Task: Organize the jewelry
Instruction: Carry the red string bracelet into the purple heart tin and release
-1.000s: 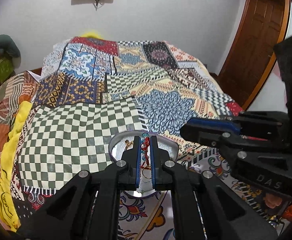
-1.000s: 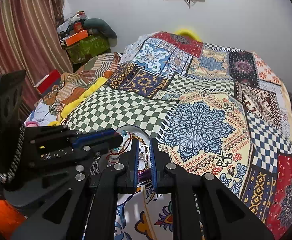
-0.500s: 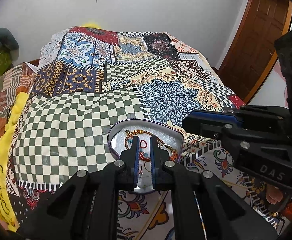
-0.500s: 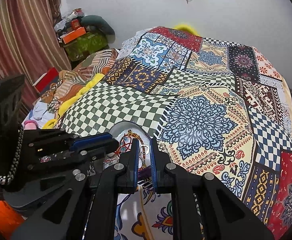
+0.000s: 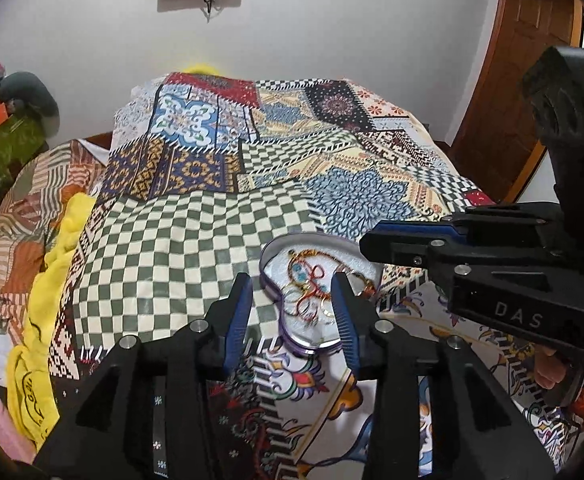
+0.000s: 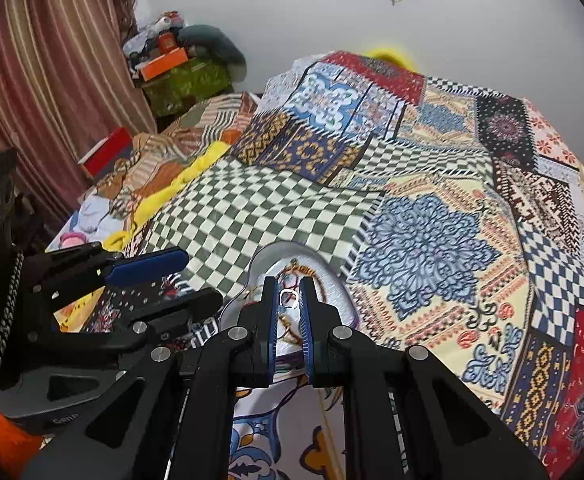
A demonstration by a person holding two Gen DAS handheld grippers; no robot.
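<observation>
A heart-shaped purple jewelry box [image 5: 272, 249] lies open on the patchwork bedspread, lined in white. Inside lies a tangle of jewelry [image 5: 311, 284]: red cord, blue beads, gold rings. My left gripper [image 5: 292, 280] is open and empty, its jaws spread just above the box's near half. My right gripper [image 6: 289, 286] is shut on a small silver ring [image 6: 288, 297], held above the box [image 6: 323, 280]. The right gripper also shows at the right of the left wrist view [image 5: 371, 240]. The left gripper shows at the left of the right wrist view [image 6: 200, 280].
The bed is covered by a patchwork bedspread [image 5: 180, 256] with a green checked patch by the box. Yellow cloth [image 5: 40, 320] and striped fabric lie along the bed's left side. A wooden door [image 5: 523, 80] stands at the right. Boxes and bags [image 6: 180, 72] are piled by the curtain.
My left gripper has opened and let the red beaded cord drop into the box, then drawn back a little. My right gripper stays shut over the box.
</observation>
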